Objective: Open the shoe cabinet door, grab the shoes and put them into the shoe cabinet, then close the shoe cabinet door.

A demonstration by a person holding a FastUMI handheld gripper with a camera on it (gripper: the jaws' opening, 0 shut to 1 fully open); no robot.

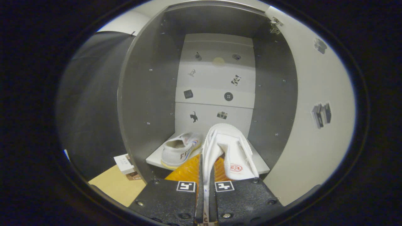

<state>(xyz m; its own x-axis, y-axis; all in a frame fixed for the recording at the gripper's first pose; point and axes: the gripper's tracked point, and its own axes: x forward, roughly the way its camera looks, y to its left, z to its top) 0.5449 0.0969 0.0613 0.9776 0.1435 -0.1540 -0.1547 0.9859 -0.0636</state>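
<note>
1. The claw [205,188] sits nearest the camera, its two fingers drawn close together and pinching the thin edge of a white canvas shoe with a red round logo on its side [230,153]. Both fingers press on that edge, so the grip looks firm.

2. The held shoe hangs just ahead of the fingers, its long axis running straight away from the claw toward the back of the cabinet, opening turned sideways and its yellow ribbed sole [188,171] showing to the left of the fingers.

3. Just beside it to the left, a second white canvas shoe with a yellow sole and blue-and-red trim [180,150] already rests on the white bottom shelf [154,161], heel toward the claw, angled slightly inward.

4. The relation that matters — the free space on the shelf lies directly ahead and a little right of the placed shoe. I judge the next move to be a short forward push and lowering, keeping the held shoe parallel to its mate so they do not collide.

5. Farther out stands the grey shoe cabinet [147,94], its white stickered back panel [216,84] facing the claw. The white cabinet door [314,141] stands swung open to the right — closing it remains to be done.

6. Left of the cabinet, a small white box [124,163] lies on a pale wooden counter [116,186].
</note>
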